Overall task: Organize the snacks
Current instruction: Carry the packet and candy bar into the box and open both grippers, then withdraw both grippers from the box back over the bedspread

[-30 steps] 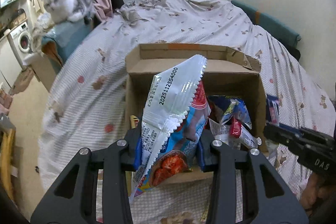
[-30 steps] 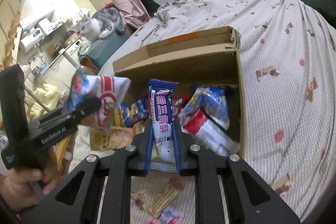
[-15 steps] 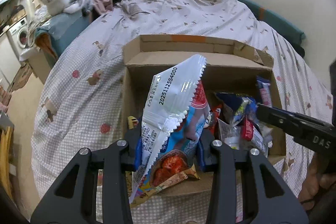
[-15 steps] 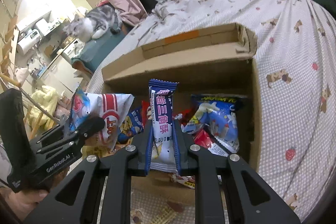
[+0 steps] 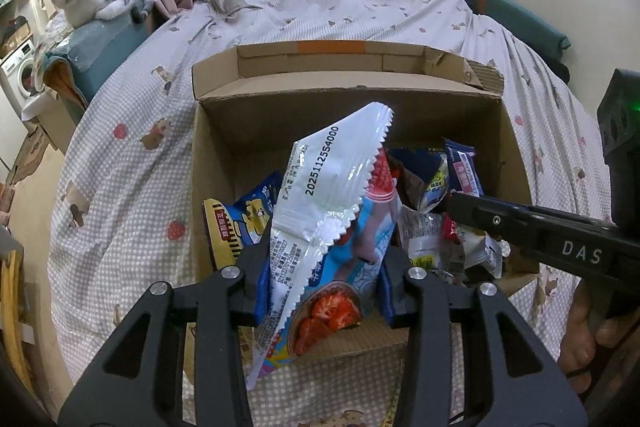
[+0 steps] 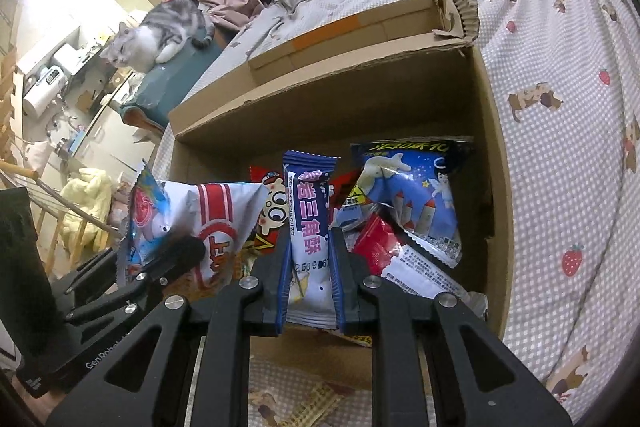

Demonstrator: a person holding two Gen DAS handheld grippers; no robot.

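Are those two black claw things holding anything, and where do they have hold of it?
Yes. The left gripper pinches the white strawberry snack bag across its lower half. The right gripper clamps the purple-and-white snack bar near its bottom end.

The left gripper (image 5: 320,287) pointed steeply downward, its jaws opening slightly while something was still pinched between them. The right gripper (image 6: 310,279) angled down too, jaws nearly together and likewise easing apart.
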